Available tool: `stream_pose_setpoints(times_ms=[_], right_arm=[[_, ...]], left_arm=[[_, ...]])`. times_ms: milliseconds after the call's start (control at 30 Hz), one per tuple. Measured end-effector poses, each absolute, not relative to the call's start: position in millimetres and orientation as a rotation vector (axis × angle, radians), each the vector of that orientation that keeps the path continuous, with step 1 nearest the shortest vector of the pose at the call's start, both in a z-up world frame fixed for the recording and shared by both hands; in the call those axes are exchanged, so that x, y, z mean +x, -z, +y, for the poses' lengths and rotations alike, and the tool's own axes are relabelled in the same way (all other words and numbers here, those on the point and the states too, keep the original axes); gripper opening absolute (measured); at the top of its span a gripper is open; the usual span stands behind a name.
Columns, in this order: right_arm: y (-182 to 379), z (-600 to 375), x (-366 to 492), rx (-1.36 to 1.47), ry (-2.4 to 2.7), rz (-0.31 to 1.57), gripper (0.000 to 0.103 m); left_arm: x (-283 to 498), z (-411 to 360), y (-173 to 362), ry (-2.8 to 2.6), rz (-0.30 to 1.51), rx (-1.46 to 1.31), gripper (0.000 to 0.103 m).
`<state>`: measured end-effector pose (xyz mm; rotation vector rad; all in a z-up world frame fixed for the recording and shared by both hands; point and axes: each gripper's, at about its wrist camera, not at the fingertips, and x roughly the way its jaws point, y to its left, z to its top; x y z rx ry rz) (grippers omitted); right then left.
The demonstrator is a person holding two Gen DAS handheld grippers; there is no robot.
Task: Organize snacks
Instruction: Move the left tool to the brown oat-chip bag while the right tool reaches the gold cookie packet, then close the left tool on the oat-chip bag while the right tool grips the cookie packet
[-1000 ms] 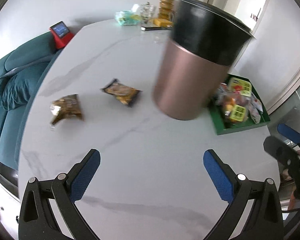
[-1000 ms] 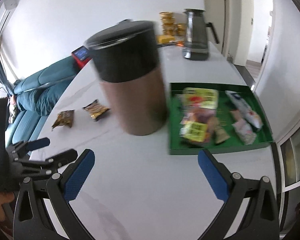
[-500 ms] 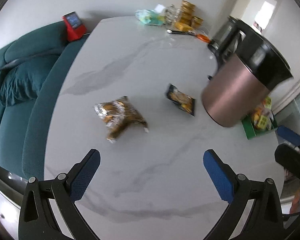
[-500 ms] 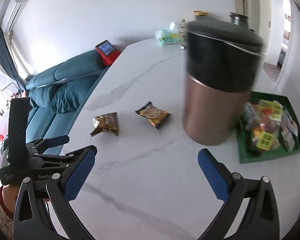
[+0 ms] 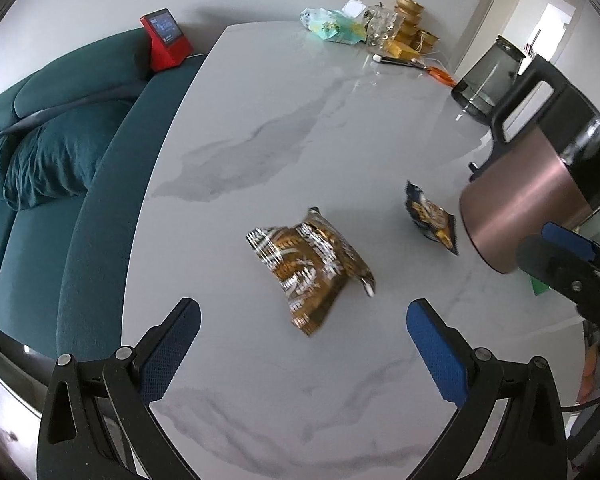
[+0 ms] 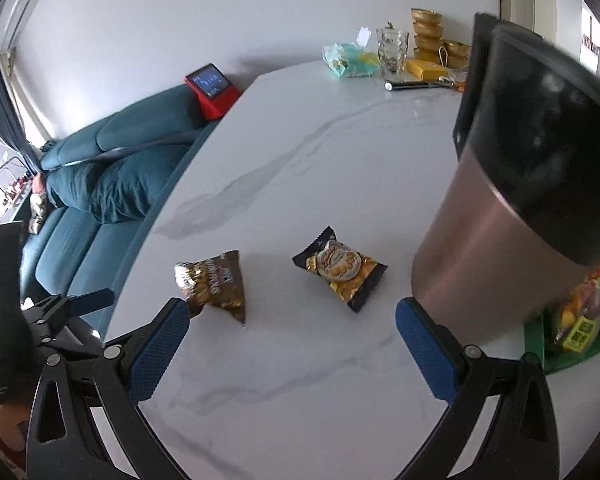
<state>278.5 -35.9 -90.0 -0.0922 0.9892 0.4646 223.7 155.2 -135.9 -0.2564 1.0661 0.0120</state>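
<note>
Left gripper (image 5: 303,332): jaws spread wide, empty, above the marble table (image 5: 300,120). The brown-gold snack packet (image 5: 308,266) lies flat at frame centre, just ahead of the gap between the fingers, untouched. Right gripper (image 6: 292,330): jaws spread wide, empty. The black-gold snack packet (image 6: 340,267) lies ahead of its gap, centre frame, beside the copper kettle (image 6: 512,208). The green tray (image 6: 534,346) sits at right edge.

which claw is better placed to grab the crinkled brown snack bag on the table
Left. The left claw is open and centred on the brown snack bag; in the right claw view that bag sits off by one fingertip.
</note>
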Motion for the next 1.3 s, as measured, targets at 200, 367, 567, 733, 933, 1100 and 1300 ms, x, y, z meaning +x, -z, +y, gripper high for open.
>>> stream_pose_setpoints(times_ms=[200,367,567,733,933,1100,1300], right_arm=[[113,-22,299,-0.149,-0.461,1.023,0.103],[128,-19,311,-0.204,-0.468,1.046,0.103],[140,-19,323,-0.213,-0.467,1.07,0.103],[150,-14,333,-0.236,-0.477,1.083,0.103],[160,-4,343,-0.275,-0.49,1.097,0.103],[169,-2,349,-0.286,-0.498,1.123,0.103],[174,-2,354,-0.288,-0.501,1.136,0.103]], left_arm=[[243,160,151,-0.001,1.093,-0.236,0.101],[256,157,162,0.043,1.118,-0.202,0.101],[268,154,172,0.06,1.142,-0.19,0.101],[276,156,180,0.059,1.158,-0.19,0.101],[284,157,183,0.09,1.163,-0.187,0.101],[290,155,184,0.112,1.165,-0.164,0.101],[292,157,186,0.117,1.166,-0.17,0.101]])
